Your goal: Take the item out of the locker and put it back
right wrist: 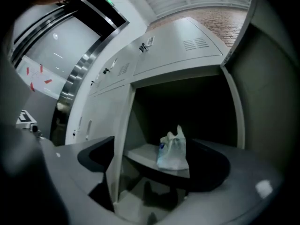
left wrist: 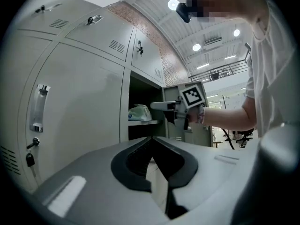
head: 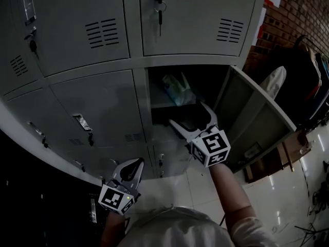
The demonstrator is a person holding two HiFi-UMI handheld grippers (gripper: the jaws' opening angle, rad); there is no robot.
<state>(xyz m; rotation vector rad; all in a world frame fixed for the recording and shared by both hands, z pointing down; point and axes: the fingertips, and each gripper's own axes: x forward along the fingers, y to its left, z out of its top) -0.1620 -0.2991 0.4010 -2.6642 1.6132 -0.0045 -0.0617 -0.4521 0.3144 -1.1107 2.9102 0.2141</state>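
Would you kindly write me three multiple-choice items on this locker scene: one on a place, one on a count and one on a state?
1. Where is the plastic bag?
A) on the floor
B) on the shelf inside the open locker
C) in the left gripper

2. How many locker doors stand open in the head view?
A) one
B) two
C) three

3. How is the right gripper?
A) shut on the bag
B) shut, empty
C) open, holding nothing

Key:
1 B, the bag sits on the shelf.
2 A, only one door is swung out.
3 C, its jaws stand wide apart, short of the bag.
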